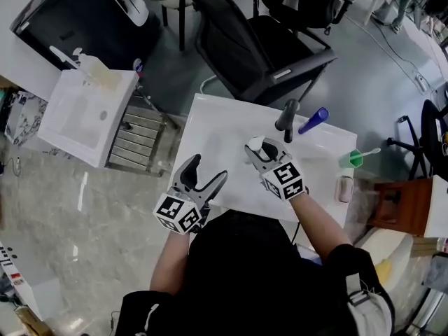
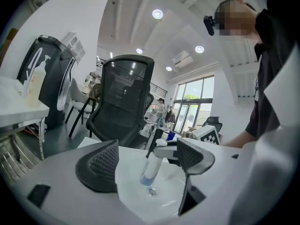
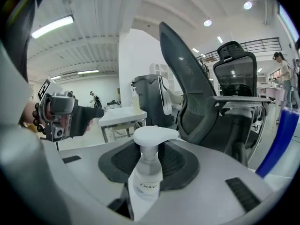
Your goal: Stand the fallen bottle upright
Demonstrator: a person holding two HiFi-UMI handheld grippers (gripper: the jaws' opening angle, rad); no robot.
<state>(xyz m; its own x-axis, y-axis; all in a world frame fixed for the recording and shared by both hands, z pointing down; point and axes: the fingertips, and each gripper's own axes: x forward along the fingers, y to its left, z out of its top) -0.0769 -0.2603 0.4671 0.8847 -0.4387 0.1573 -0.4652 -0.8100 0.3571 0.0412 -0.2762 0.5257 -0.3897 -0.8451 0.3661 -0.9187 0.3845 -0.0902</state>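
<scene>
A clear pump bottle [image 3: 146,184] with a white pump head stands nearly upright between my right gripper's [image 3: 150,161] jaws, which are shut on its neck and shoulder. In the head view the right gripper [image 1: 257,151] holds the bottle [image 1: 257,143] over the white sink [image 1: 217,135]. From the left gripper view the bottle [image 2: 151,170] hangs slightly tilted, its base just above the basin near the drain [image 2: 151,191]. My left gripper [image 1: 210,168] is open at the sink's near edge, with nothing between its fingers.
A dark faucet [image 1: 287,117] and a blue tube [image 1: 313,120] stand at the sink's far right; a green item [image 1: 355,158] lies on its right rim. A black office chair [image 1: 259,40] is behind the sink, a white side table [image 1: 84,110] to the left.
</scene>
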